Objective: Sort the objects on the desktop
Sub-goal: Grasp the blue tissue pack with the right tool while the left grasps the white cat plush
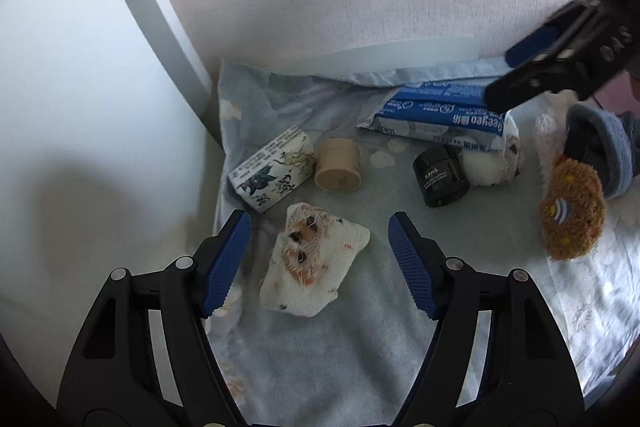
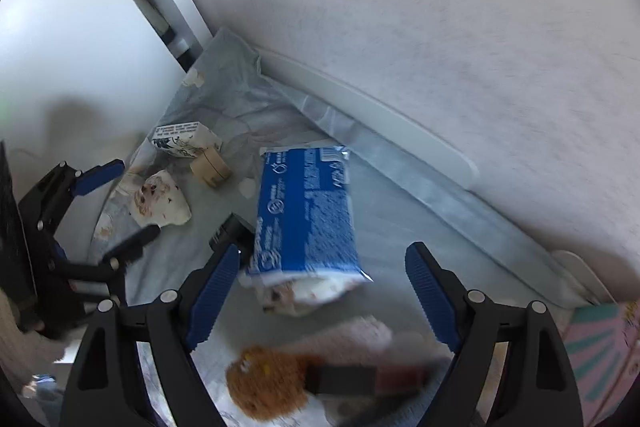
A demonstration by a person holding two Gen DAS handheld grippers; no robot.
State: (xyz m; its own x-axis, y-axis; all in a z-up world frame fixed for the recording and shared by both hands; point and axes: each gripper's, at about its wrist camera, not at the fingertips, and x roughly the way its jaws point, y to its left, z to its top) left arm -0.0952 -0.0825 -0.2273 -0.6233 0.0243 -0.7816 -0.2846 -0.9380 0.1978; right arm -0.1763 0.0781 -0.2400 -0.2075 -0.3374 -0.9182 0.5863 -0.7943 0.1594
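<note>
A small white plush pad with a puppy face point(image 1: 316, 267) lies on the pale blue cloth point(image 1: 360, 355). My left gripper point(image 1: 319, 223) stands open astride it, with a gap between each blue pad and the plush. From the right wrist view the same plush point(image 2: 160, 201) sits beside the left gripper point(image 2: 120, 205). A blue and white tissue pack point(image 2: 308, 215) lies with its torn near end between the fingers of my right gripper point(image 2: 325, 251), which is open and not touching it. The right gripper point(image 1: 516, 71) hangs over the pack point(image 1: 440, 111).
A flower-printed box point(image 1: 272, 167), a beige round jar point(image 1: 338, 167) and a black jar point(image 1: 440, 175) lie behind the plush. A brown fuzzy toy point(image 1: 572, 219) and a blue-grey fuzzy item point(image 1: 604, 147) sit at right. A white board point(image 1: 400, 51) leans on the wall. A pink patterned box point(image 2: 600, 347) is at the right wrist view's edge.
</note>
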